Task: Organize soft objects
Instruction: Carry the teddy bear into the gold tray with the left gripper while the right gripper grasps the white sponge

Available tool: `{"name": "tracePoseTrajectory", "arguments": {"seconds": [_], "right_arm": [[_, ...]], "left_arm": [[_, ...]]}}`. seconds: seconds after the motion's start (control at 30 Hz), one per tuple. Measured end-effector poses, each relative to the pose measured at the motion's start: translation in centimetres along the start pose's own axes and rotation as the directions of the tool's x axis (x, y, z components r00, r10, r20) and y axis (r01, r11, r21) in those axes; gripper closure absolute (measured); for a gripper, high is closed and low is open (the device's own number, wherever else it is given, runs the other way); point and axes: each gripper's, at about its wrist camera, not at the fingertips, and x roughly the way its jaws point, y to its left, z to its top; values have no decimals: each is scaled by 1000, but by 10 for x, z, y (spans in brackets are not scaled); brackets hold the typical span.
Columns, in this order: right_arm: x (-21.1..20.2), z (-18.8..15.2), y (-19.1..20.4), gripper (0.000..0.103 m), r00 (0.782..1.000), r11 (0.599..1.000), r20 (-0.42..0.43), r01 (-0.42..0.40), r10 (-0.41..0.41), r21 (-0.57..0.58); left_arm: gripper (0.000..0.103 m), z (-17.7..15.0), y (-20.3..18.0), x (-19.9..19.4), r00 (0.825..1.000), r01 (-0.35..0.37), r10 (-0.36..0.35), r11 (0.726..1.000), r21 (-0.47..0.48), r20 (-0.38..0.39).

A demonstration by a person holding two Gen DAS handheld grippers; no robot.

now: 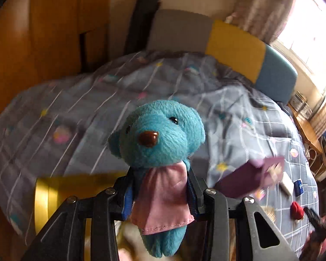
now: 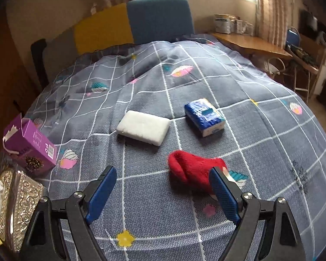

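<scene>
Between the left gripper's blue pads hangs a blue bear, pinched at the torso through its pink dress, head up and legs dangling below the jaws, held in the air over the bed. That grip is narrow and sits on loose cloth as much as on stuffing, so the likeliest trouble is the bear sliding down through the pads or twisting out; the blur in the left view suggests a quick swing, which would make that worse. A yellow bin shows at the bed's near-left edge, though I cannot tell whether it is the goal; a hasty release could put the bear on the rim or the floor. The right gripper stands wide and empty, low over the quilt, with a red sock just past its right finger. Closing from there would probably catch only the sock's edge, or a fold of bedding with it. The white sponge and blue tissue pack lie farther off, apart from each other; the purple box and silver tissue box crowd the left edge, where a sweeping arm could knock them off.
</scene>
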Motion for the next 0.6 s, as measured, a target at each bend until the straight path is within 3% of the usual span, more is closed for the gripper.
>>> {"name": "tracePoseTrajectory", "arguments": {"seconds": [0.17,0.33,0.6], "right_arm": [[35,22,21,15,999,985,-28,33,-39,-171],[78,44,34,15,990,936,-80,85,-119,-342],[133,69,46,4,971,886,-214,-8,-103,-463]], "left_arm": [[63,-52,48,-10,999,-37,35,997,-66,-37],[63,-88,81,-13,996,-51,43,993,-107,-77],[63,-118,114,-16,990,-73,53,984,-160,-128]]}}
